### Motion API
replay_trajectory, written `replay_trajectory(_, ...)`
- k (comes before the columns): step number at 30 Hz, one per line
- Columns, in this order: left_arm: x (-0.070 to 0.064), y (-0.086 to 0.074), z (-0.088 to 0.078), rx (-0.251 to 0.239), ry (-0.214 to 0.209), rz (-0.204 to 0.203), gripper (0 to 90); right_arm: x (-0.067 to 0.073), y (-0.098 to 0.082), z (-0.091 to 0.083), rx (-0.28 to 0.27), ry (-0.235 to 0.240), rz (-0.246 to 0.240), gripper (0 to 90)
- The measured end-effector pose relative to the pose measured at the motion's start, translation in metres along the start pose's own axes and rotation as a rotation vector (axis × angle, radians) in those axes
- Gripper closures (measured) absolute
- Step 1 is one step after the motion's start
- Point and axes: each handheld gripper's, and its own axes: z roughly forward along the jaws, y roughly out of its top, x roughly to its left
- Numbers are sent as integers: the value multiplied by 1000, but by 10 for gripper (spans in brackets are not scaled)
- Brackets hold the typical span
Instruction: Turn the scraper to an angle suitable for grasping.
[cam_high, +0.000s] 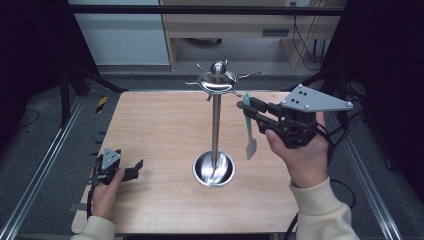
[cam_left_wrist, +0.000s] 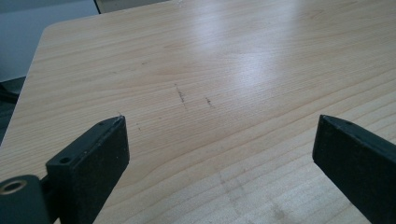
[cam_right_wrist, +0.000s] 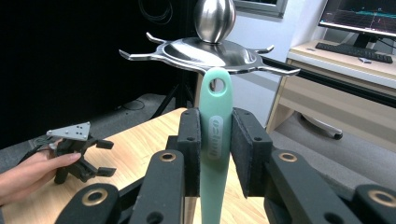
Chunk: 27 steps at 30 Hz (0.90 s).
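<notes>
Right tongs (cam_right_wrist: 215, 154) clamped on mint-green plastic spatula (cam_right_wrist: 215, 140), its hanging hole just under chrome utensil stand's (cam_high: 216, 125) hook ring; misaligned hole could snag, tipping stand; left tongs (cam_left_wrist: 219, 154) apart, idle over wooden bench (cam_left_wrist: 210, 70).

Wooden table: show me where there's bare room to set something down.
The wooden table is bare left of the steel hook stand, and along the near edge. The crowded part is right of the pole, where the right hand-held gripper holds the green spatula.

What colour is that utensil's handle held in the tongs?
Mint green handle, clearest in the right gripper view, clamped between the right tongs.
</notes>
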Motion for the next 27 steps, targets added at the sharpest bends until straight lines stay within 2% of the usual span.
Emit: replay_trajectory(27,0,0,0,2,2,-2,33,3,4,6,29,-1,-4,742)
